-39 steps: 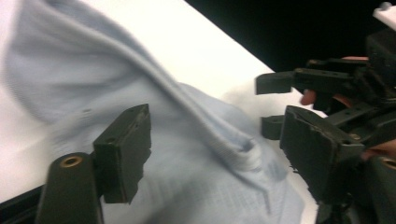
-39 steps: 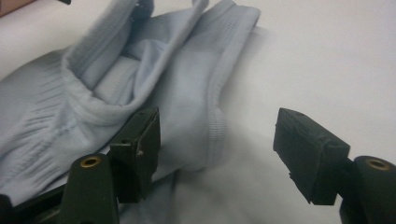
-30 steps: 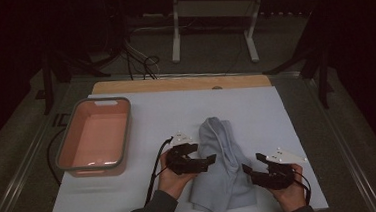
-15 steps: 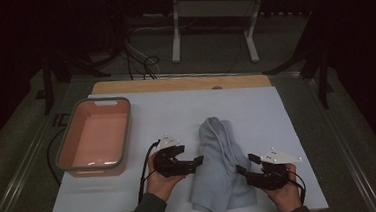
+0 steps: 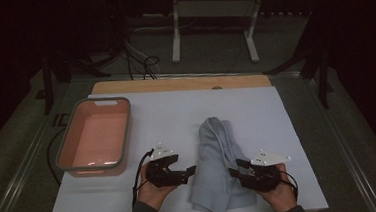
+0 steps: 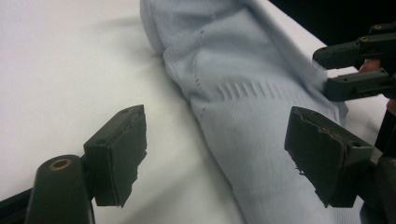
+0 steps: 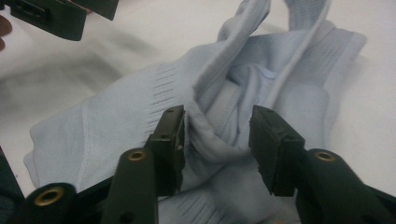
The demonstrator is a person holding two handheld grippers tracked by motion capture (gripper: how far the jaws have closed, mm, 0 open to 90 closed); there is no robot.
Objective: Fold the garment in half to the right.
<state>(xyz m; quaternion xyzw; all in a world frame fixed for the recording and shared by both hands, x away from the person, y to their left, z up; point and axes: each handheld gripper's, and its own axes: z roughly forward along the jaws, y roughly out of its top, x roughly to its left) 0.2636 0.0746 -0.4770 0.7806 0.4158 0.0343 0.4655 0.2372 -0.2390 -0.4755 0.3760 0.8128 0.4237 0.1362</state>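
Note:
A light blue knitted garment (image 5: 219,159) lies crumpled in a long heap on the white sheet (image 5: 277,115). My left gripper (image 5: 189,172) rests at the garment's left edge, jaws open wide. In the left gripper view (image 6: 215,154) the cloth (image 6: 243,93) runs between and past them without touching the pads. My right gripper (image 5: 235,170) is at the garment's right side. In the right gripper view (image 7: 217,140) its jaws have just been closing around a raised fold (image 7: 210,130). One pad (image 7: 170,140) touches the cloth; the other stands just off it.
A pink tub with a grey rim (image 5: 123,135) sits empty at the left of the sheet. A wooden strip (image 5: 174,83) lines the far edge. A white stand (image 5: 210,19) and cables lie beyond the table.
My left gripper has drawn back toward the near edge and a little to the left, away from the middle of the garment. My right gripper has stayed at the garment's right side.

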